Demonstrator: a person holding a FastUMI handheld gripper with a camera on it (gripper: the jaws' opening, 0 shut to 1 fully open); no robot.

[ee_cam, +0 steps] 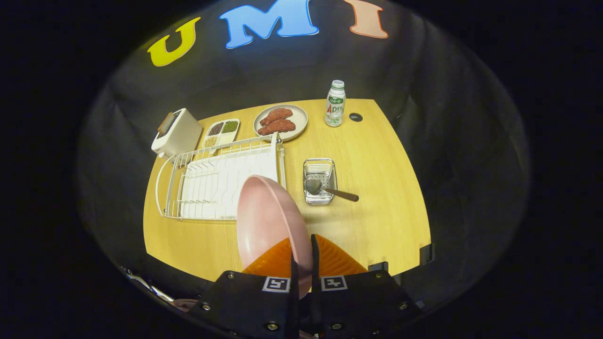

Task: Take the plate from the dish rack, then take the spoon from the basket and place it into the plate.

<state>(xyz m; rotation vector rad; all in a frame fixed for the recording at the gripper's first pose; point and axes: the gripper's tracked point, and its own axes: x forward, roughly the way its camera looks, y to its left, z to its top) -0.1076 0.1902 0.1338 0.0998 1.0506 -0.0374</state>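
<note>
1. While we hold the pink plate (271, 221) on edge above the worktop (377, 155), the tool (302, 256) is pinching its rim, one finger on each face, fingers nearly together.
2. The plate hangs clear of the white dish rack (221, 183), just ahead of the fingers and tilted steeply.
3. The spoon (330, 189) lies in the small clear basket (319, 181), beside the rack, with its handle sticking out over the basket's edge.
4. We judge the grip narrow: a smooth rim held by a small contact patch could swivel or slip, and the plate could drop or clatter when we set it down.
5. Lowering it too near the basket could knock the protruding handle.
6. The bottle (335, 103) carries a green-and-white label; its lettering is too small for us to read reliably.
</note>
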